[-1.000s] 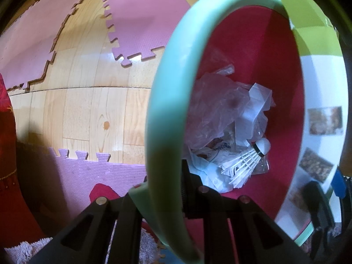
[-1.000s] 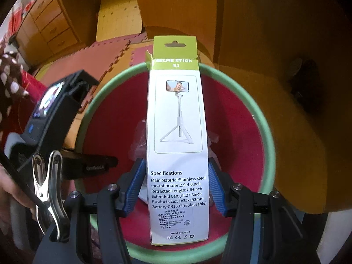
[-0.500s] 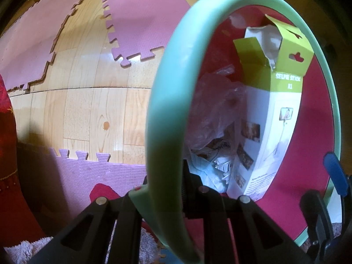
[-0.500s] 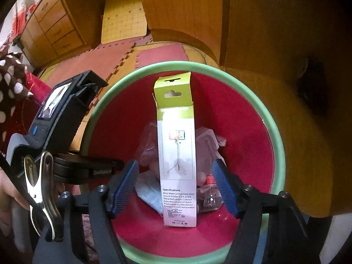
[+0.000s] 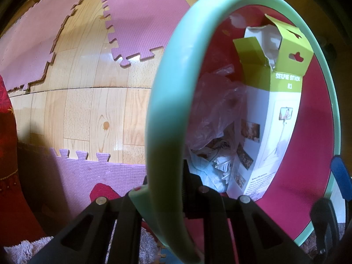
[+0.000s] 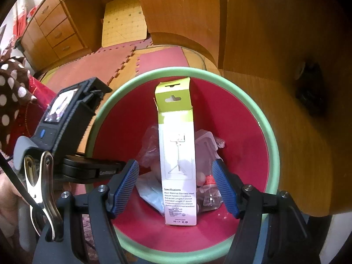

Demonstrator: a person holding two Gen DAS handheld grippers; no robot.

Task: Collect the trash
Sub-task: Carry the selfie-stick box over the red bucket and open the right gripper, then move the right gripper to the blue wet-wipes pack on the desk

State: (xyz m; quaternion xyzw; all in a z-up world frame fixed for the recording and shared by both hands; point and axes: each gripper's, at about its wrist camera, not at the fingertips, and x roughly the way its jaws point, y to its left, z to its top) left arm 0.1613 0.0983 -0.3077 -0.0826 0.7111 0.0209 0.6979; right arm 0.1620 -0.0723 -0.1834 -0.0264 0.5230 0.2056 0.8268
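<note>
A red bin with a mint-green rim (image 5: 167, 110) stands on the floor. My left gripper (image 5: 162, 189) is shut on that rim at its near side. Inside the bin a white and green selfie-stick box (image 5: 279, 132) stands upright and leans on the wall, beside a crumpled clear plastic bag (image 5: 215, 110), white paper and a shuttlecock (image 5: 224, 167). In the right wrist view my right gripper (image 6: 176, 187) hangs open above the bin (image 6: 270, 145). Its blue pads (image 6: 125, 187) stand apart from the box (image 6: 178, 160), which lies free below them.
Pink and purple foam mats (image 5: 140, 17) lie on a wooden floor (image 5: 88, 114). Wooden furniture (image 6: 275, 44) stands close behind the bin, and drawers (image 6: 59, 35) are further back. A red cloth (image 5: 8, 154) and a fluffy rug (image 5: 22, 250) lie at the left.
The right gripper has opened wider and let go of the box, which dropped into the bin and now stands among the trash. The left gripper kept its hold on the rim.
</note>
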